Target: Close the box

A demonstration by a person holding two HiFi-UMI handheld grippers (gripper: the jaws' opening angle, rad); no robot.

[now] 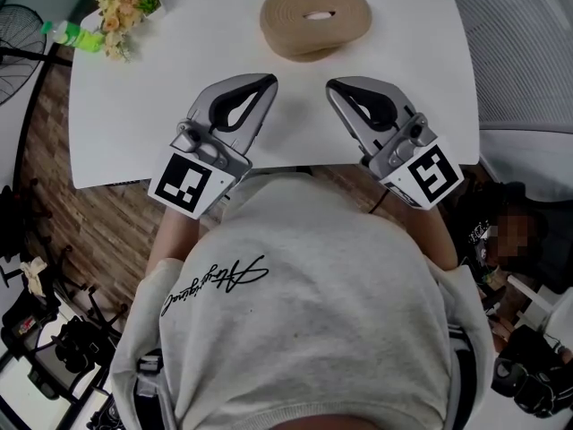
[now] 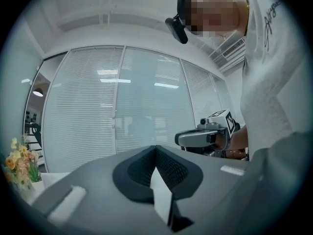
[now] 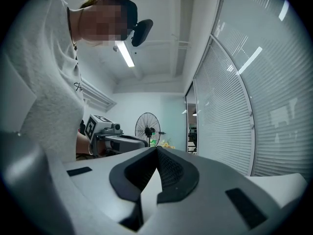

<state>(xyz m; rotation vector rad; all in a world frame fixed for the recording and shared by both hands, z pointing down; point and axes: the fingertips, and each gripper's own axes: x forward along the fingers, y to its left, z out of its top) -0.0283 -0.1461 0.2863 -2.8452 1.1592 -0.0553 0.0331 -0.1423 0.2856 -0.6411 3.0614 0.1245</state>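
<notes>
In the head view a round tan box with an oval hollow in its top sits at the far middle of the white table. Neither gripper view shows it. My left gripper rests near the table's front edge, shut, with nothing between its jaws, and points toward the box from well short of it. My right gripper lies beside it, also shut and empty. Each gripper view looks level across the room. The left gripper sees the right gripper, and the right gripper sees the left gripper.
A bunch of pale flowers and a green bottle sit at the table's far left corner. A standing fan is beyond the table's left side. Dark equipment lies on the wooden floor at lower left.
</notes>
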